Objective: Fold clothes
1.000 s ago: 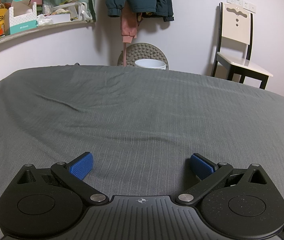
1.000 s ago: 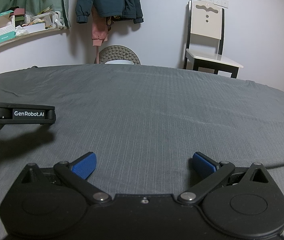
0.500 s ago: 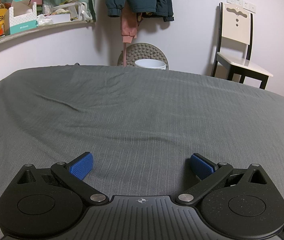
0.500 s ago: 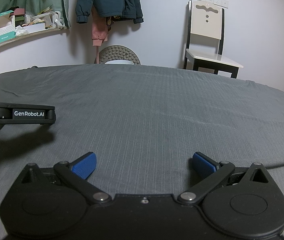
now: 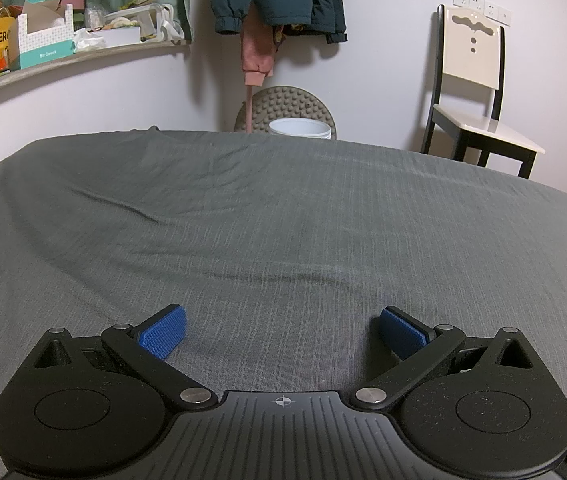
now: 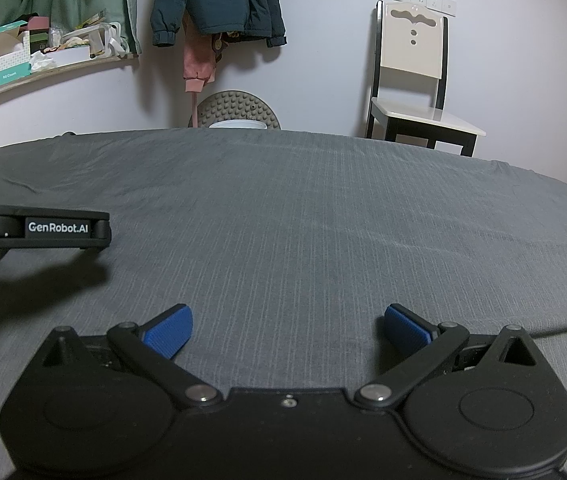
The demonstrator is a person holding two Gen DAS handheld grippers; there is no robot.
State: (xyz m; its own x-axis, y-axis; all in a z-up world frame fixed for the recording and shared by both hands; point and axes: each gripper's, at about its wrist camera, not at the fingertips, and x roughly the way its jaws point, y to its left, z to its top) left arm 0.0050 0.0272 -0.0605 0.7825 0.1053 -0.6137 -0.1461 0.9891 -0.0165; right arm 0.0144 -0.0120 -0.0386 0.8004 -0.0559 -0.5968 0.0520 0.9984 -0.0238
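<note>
A wide grey cloth (image 5: 283,216) covers the whole surface in front of me, with a few shallow creases; it also fills the right wrist view as grey cloth (image 6: 303,216). My left gripper (image 5: 282,332) rests low over it, open, its blue pads (image 5: 163,331) wide apart with only cloth between them. My right gripper (image 6: 288,332) is likewise open and holds nothing. The left gripper's black body (image 6: 35,227), marked GenRobot.AI, shows at the left edge of the right wrist view. I see no separate garment lying on the cloth.
Behind the surface, a cream chair with black legs (image 5: 479,92) stands at the right wall. A dark jacket and pink garment (image 5: 275,4) hang on the wall, above a round studded mat and white bucket (image 5: 299,128). A cluttered shelf (image 5: 51,40) runs along the left.
</note>
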